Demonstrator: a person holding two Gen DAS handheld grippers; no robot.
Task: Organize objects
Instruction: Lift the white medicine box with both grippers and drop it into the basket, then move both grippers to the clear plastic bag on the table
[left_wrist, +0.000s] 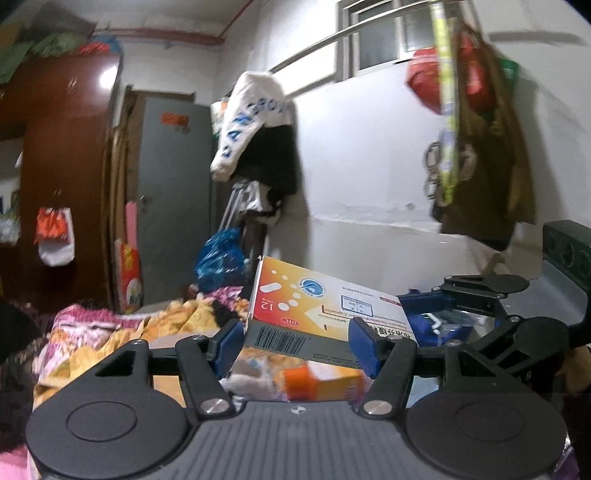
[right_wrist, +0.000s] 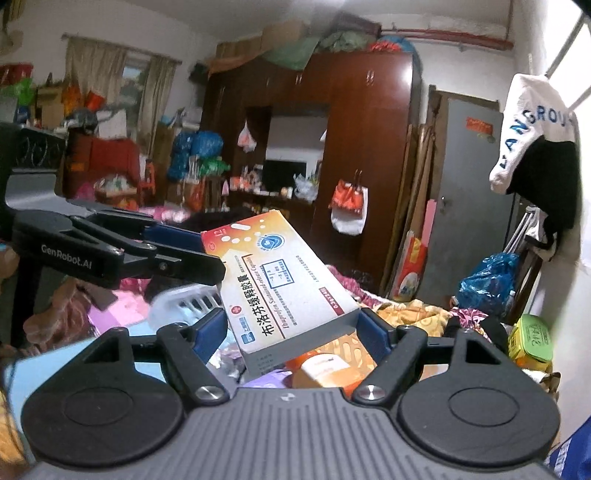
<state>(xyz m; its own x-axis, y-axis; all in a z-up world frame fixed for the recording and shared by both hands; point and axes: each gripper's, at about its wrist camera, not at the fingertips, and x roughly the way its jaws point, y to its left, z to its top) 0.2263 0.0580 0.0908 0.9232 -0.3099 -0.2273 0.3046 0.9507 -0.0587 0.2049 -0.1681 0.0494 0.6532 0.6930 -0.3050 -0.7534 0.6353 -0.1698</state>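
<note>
A white, red and orange medicine box (left_wrist: 317, 314) is held in the air between both grippers. My left gripper (left_wrist: 299, 345) has its blue pads against the box's barcode end. My right gripper (right_wrist: 291, 332) has its blue pads against the other end of the same box (right_wrist: 280, 291). Each gripper shows in the other's view: the right one at the right of the left wrist view (left_wrist: 480, 299), the left one at the left of the right wrist view (right_wrist: 122, 251). An orange-capped bottle (right_wrist: 325, 373) lies below the box.
A bed with a crumpled floral quilt (left_wrist: 110, 332) lies below. A white slotted basket (right_wrist: 184, 299) sits under the left gripper. A green tin (right_wrist: 532, 336) is at the right. Blue plastic bags (right_wrist: 487, 280), a grey door (left_wrist: 173, 192) and a brown wardrobe (right_wrist: 351, 147) stand behind.
</note>
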